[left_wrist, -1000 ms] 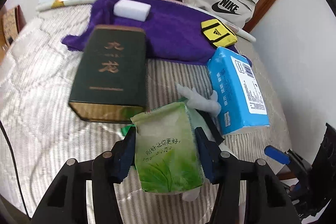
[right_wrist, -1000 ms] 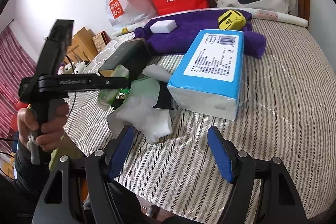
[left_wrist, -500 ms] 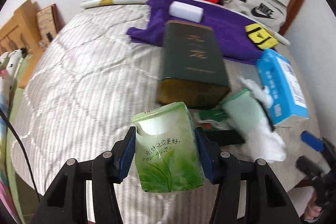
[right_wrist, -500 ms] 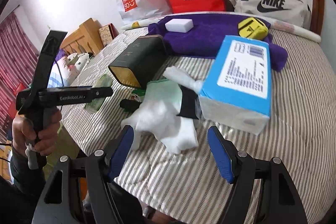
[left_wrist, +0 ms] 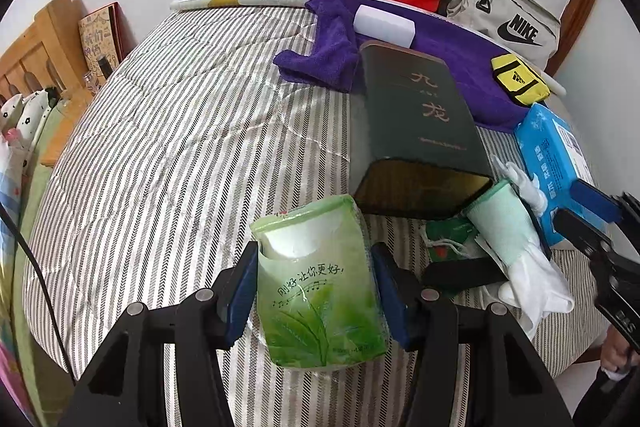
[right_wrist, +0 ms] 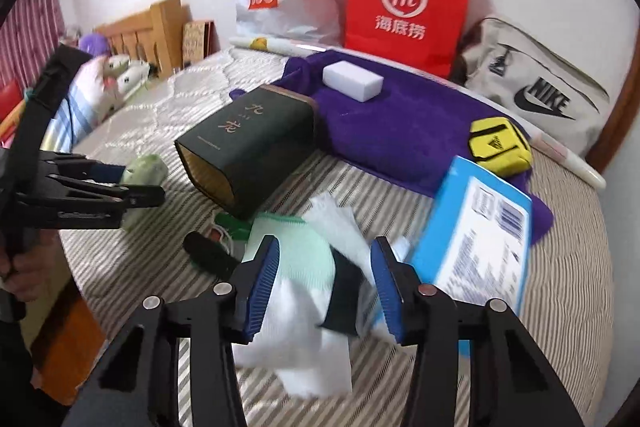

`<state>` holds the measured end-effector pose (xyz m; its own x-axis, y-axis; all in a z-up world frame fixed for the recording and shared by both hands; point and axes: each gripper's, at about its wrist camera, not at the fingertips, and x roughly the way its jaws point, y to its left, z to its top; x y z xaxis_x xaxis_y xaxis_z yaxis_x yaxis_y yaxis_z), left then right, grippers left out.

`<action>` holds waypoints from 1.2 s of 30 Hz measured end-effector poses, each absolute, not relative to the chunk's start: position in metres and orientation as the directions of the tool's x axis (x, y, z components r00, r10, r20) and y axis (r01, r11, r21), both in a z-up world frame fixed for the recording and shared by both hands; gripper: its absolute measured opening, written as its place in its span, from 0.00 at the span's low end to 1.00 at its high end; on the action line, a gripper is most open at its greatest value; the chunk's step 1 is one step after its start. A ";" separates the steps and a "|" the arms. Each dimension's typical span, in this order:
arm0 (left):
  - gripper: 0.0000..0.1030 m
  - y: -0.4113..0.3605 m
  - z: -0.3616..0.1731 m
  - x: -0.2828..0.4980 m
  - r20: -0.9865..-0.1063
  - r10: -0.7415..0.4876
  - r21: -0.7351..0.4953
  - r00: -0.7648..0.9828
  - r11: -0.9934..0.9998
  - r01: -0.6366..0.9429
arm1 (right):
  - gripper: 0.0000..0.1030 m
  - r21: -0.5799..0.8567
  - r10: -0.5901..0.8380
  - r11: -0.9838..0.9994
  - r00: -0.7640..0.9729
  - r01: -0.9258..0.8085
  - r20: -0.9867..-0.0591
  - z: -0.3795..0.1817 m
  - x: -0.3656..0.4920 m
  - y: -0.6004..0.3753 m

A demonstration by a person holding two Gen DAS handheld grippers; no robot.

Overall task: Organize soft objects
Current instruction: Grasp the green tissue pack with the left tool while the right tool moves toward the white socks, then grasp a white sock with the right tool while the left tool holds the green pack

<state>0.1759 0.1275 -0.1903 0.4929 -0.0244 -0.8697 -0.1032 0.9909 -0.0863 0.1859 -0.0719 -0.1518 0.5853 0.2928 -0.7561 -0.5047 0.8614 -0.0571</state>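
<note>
The green tissue pack (left_wrist: 320, 283) is pinched across its flat sides by the left gripper (left_wrist: 316, 291), above the striped bed (left_wrist: 168, 147) near its front edge; being light and squashy, it is best taken mid-body. The white and green glove (right_wrist: 304, 267), limp, is straddled by the right gripper (right_wrist: 324, 283), whose jaws are closing. Pad contact seems not yet made, though blur hinders judgement.

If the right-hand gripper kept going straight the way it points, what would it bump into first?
Probably the crumpled white and pale-green cloth lying between the closing right gripper fingers; depth is uncertain.
</note>
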 end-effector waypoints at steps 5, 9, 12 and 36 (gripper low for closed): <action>0.52 0.132 -0.195 0.181 -0.869 -0.047 -0.106 0.493 0.990 -0.092 | 0.44 -0.118 0.249 0.843 0.576 -0.525 -0.779 -0.162 0.204 -0.053; 0.52 0.133 -0.199 0.183 -0.874 -0.051 -0.109 0.484 0.990 -0.092 | 0.35 -0.152 0.217 0.835 0.571 -0.529 -0.792 -0.175 0.213 -0.044; 0.52 0.133 -0.200 0.183 -0.873 -0.057 -0.112 0.484 0.990 -0.086 | 0.14 -0.157 0.199 0.831 0.549 -0.533 -0.812 -0.186 0.219 -0.041; 0.52 0.113 -0.186 0.155 -0.882 -0.021 -0.076 0.470 0.992 -0.099 | 0.04 0.115 0.378 0.901 0.624 -0.419 -0.684 -0.117 0.130 -0.147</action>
